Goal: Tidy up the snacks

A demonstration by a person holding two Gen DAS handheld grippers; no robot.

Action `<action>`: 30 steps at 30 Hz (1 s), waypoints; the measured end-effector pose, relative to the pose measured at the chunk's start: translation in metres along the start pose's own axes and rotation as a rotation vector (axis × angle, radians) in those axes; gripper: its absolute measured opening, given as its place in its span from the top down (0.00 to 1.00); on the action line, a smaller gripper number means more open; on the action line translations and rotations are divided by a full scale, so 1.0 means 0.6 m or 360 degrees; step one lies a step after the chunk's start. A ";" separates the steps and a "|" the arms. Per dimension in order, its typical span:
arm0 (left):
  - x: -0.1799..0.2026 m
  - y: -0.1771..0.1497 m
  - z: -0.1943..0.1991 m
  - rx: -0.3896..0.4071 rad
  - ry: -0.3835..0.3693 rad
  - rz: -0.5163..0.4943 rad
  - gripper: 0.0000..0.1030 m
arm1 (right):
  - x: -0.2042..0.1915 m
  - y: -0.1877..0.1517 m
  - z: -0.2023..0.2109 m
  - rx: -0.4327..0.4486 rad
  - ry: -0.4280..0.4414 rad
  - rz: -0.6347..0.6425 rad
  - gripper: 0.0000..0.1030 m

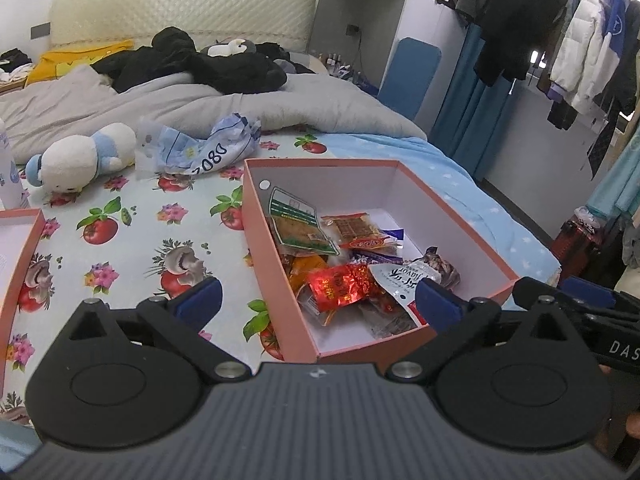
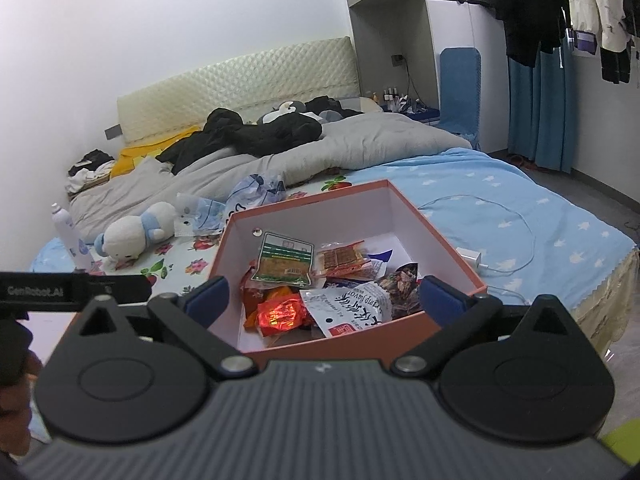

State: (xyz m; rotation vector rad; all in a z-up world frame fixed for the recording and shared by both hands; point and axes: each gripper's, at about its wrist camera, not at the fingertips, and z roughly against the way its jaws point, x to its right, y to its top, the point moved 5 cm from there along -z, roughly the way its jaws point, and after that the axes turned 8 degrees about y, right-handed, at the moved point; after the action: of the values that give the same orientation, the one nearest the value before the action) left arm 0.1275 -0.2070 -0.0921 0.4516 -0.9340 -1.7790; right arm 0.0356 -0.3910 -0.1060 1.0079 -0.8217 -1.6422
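Lying at the far left of the left wrist view, a second pink box [image 1: 18, 264] shows only its corner on the fruit-print cloth [image 1: 132, 240]. Beyond it a plush bear [image 1: 80, 160] rests on its side, with a crumpled bag [image 1: 208, 148] just beside it and a grey quilt [image 1: 200, 104] heaped behind. The left gripper [image 1: 318, 304] hangs with its fingers spread wide and nothing between them, one blue pad [image 1: 200, 300] over the cloth and the other over the near right part of the box [image 1: 276, 280]. That open pink box sits on the bed and holds the snacks: a green packet [image 1: 298, 224] leaning toward the left wall, an orange packet [image 1: 360, 232] next to it, a red foil packet [image 1: 344, 284] nearer, and a white packet [image 1: 400, 284] at the right. In the right wrist view the right gripper [image 2: 324, 300] is likewise spread and holding nothing, its pads straddling the box's near end above the red foil and white packets. Right of the box, a white charger [image 2: 472, 260] and cable lie on the blue star sheet [image 2: 540, 220].
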 end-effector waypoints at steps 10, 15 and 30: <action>-0.005 0.001 -0.006 -0.0039 0.0043 0.0026 0.00 | 0.000 0.001 0.001 0.0003 0.0000 0.0009 0.00; -0.006 0.001 -0.006 -0.0043 0.0045 0.0008 0.00 | -0.003 0.002 0.001 0.0008 -0.0014 0.0008 0.00; -0.003 0.007 0.002 -0.0002 0.0065 0.0021 0.00 | -0.006 0.003 0.001 0.0016 -0.0015 0.0007 0.00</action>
State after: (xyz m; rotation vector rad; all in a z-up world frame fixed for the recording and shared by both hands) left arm 0.1301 -0.2057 -0.0884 0.4783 -0.9055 -1.7521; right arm 0.0362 -0.3882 -0.1032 1.0051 -0.8385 -1.6421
